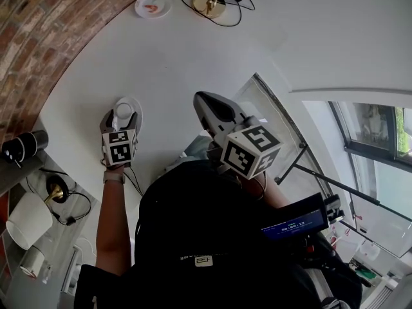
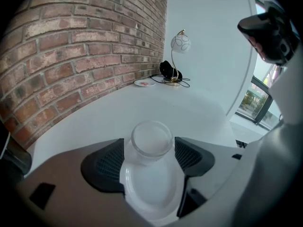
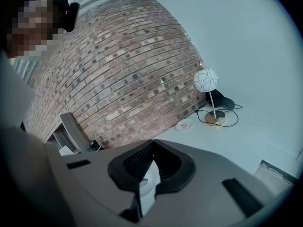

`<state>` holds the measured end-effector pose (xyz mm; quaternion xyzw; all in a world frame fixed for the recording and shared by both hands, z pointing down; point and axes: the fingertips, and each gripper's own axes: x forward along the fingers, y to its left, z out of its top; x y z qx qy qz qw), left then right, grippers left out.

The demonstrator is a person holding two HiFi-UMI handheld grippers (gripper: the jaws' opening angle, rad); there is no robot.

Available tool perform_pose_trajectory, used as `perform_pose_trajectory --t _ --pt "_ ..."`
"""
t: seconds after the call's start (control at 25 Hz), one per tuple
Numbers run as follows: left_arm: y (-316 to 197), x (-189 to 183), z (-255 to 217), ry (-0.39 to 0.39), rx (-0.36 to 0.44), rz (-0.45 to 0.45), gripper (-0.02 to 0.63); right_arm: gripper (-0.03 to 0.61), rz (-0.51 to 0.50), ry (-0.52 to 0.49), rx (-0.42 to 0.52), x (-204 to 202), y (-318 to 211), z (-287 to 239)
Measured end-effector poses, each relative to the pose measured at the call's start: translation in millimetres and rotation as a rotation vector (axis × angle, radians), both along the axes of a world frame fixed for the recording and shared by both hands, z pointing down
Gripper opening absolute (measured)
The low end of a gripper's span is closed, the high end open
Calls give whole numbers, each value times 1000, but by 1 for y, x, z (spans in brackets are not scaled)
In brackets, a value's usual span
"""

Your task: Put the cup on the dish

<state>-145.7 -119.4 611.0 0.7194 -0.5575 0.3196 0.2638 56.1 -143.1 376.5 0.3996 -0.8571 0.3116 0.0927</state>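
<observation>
- cup stands upright on the white dish, toward the dish's far edge; the cup is clear and looks empty.
- dish lies flat on the white tabletop, near the brick wall.
- left claw is spread wide, one pad on each side of the cup; the pads sit just beside the glass and do not press on it.
- head view: left claw points down over cup and dish.
- right claw has its jaw tips pressed together, with nothing between them; it is held off to the right, apart from the dish.
- far end of tabletop: lamp with a round shade and, just beside it, a small plate.
</observation>
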Motion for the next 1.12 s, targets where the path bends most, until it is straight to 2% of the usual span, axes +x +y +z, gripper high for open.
perform_pose_trajectory --t 0.16,0.44,1.12 --pt "2 -6 -13 -29 27 -20 316 5 -13 -13 7 -1 2 -3" --pt "13 -12 -34 -30 62 -70 316 5 -41 -31 16 -5 6 -7" --pt "51 -27 -90 32 140 -208 314 5 -221 -41 21 -46 11 -11"
